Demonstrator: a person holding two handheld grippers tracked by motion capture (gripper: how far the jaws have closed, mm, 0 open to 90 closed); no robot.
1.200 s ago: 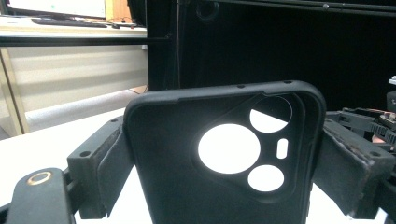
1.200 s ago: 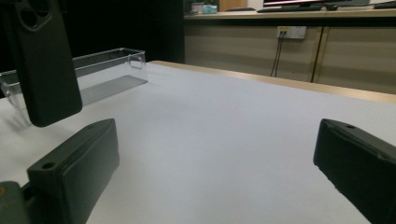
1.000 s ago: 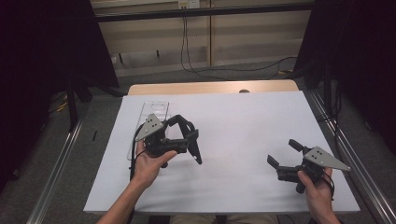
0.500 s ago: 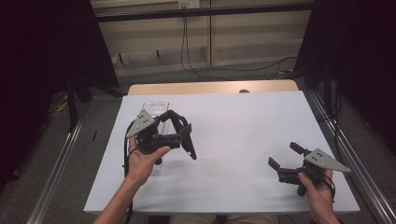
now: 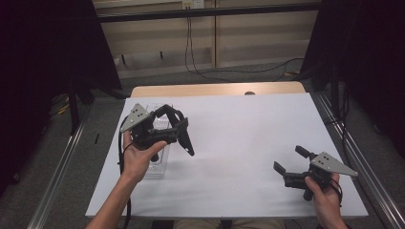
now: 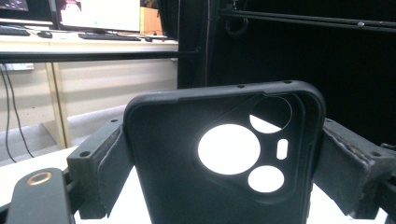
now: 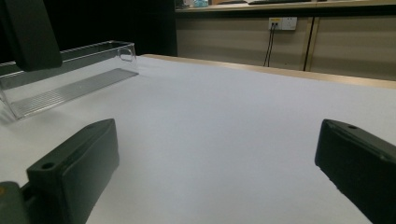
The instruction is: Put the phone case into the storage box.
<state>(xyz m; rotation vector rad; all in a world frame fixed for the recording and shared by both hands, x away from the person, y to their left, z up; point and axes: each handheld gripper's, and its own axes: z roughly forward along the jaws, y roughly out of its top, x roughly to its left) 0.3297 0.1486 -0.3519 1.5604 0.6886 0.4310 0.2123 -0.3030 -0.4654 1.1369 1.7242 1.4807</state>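
My left gripper (image 5: pixel 173 125) is lifted over the left part of the white table, shut on a black phone case (image 5: pixel 184 137). The case hangs down to the right from the jaws. In the left gripper view the case (image 6: pixel 173 163) stands upright between both pads (image 6: pixel 108 170), its camera cut-outs facing me. A clear plastic tray (image 5: pixel 157 164) lies on the table just below that hand. My right gripper (image 5: pixel 288 159) rests low at the front right, open, with nothing between its jaws (image 7: pixel 217 165). In the right gripper view the tray (image 7: pixel 70 79) lies far left, the case (image 7: pixel 30 32) hanging above it.
A white sheet (image 5: pixel 239 133) covers the table, with a wooden strip (image 5: pixel 215 89) along the far edge. Metal rails (image 5: pixel 356 157) run along both sides. Cables (image 5: pixel 200 67) trail on the floor behind, and dark curtains flank the table.
My left gripper has carried the phone case leftward and slightly back, so it now hangs over the clear tray. The right gripper has stayed nearly still, open.
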